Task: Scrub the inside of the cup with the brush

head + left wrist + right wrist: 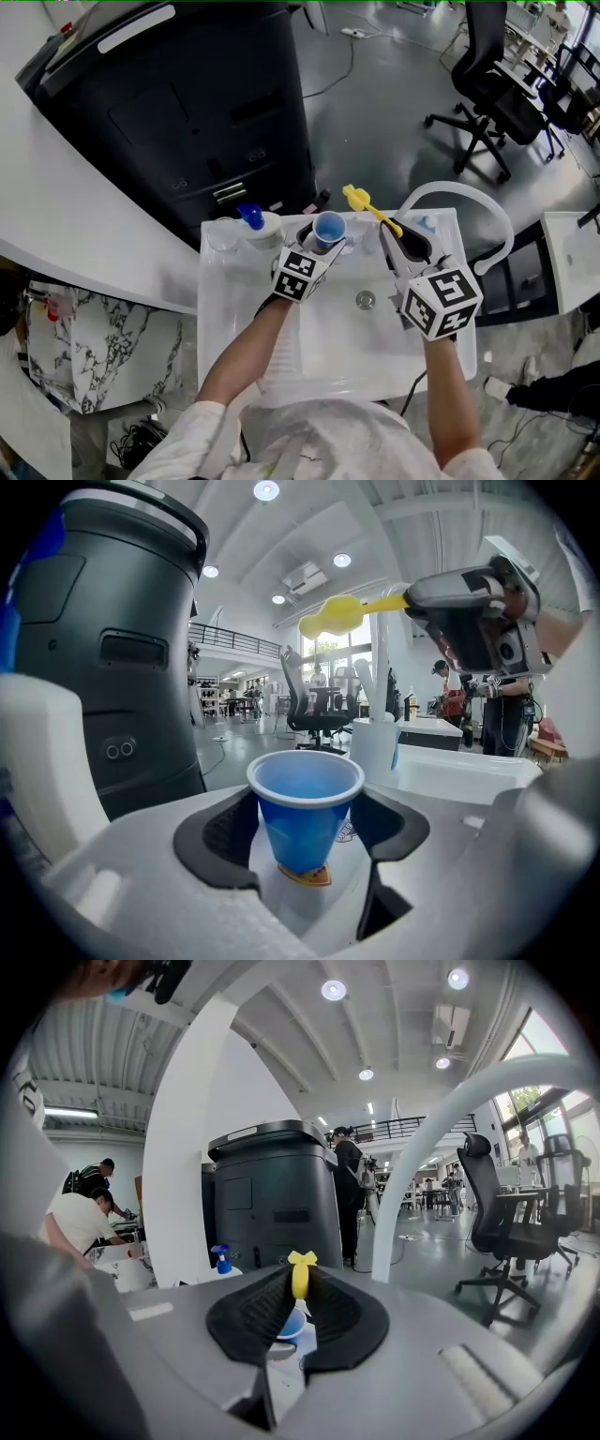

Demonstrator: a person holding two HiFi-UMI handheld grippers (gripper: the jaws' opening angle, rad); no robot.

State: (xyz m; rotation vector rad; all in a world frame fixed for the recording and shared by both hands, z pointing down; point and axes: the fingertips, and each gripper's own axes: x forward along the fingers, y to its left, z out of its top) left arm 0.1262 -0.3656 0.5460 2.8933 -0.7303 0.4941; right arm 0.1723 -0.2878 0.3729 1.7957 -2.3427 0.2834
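A blue plastic cup [328, 228] stands upright on the back ledge of a white sink [323, 323]. My left gripper [317, 246] reaches it from the front. In the left gripper view the cup [305, 808] sits between the two black pads [220, 832], which meet its rim on both sides. My right gripper [405, 240] is shut on the handle of a yellow brush [364, 202]. The brush head points back and left, to the right of the cup. In the right gripper view the brush [301, 1274] is pinched between the pads, with the cup [289, 1324] below it.
A tall black machine [187, 112] stands behind the sink. A blue-topped spray bottle [250, 217] sits on the ledge left of the cup. A white arched faucet [469, 202] curves over the right side. The drain [366, 300] lies in the basin. An office chair [487, 103] stands beyond.
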